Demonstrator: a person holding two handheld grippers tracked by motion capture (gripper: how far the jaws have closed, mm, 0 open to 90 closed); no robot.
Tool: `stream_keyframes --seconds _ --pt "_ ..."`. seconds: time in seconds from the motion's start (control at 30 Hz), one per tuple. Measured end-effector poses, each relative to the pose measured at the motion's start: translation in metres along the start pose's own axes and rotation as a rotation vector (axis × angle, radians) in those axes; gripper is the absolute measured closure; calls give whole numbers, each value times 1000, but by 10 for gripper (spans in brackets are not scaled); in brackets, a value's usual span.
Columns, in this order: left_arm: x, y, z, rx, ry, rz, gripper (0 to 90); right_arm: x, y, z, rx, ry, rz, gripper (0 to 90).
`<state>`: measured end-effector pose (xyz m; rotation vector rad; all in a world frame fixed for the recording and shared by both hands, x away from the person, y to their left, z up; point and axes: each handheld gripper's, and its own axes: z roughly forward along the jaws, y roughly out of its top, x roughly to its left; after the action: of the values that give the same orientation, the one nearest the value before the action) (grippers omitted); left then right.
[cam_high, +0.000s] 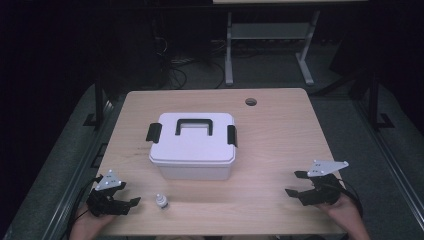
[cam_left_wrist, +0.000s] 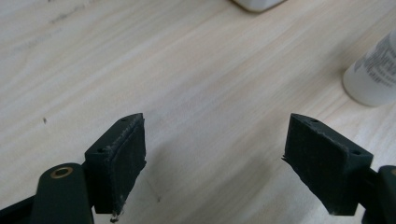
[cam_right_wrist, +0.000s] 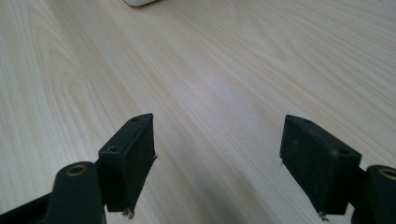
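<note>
The small white plastic bottle (cam_high: 161, 201) stands upright at three o'clock, just beside the wide-open, empty left gripper (cam_high: 131, 204), far nearer than the equally spread right gripper (cam_high: 294, 184).

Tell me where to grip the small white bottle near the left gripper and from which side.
Grip the bottle around its body, below the narrower cap. It stands upright on the table, so the left gripper, open and just beside it, would probably do best coming in level from its own side.
</note>
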<state>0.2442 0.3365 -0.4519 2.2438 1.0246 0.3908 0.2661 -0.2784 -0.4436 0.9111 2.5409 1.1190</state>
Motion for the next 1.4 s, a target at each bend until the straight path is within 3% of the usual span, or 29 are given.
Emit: stream_keyframes --seconds 0.53,0.9,1.17,1.4 --pt "7 -6 -4 -17 -3 -13 204 -4 29 -1 43 50 -20 254" --pt "7 -7 -5 -5 3 -20 216 -6 53 -3 59 78 -72 244" --pt "5 -5 0 4 -13 2 217 -8 67 -4 81 91 -94 244" --pt "7 -9 -2 6 -18 -24 220 -10 86 -5 95 112 -129 244"
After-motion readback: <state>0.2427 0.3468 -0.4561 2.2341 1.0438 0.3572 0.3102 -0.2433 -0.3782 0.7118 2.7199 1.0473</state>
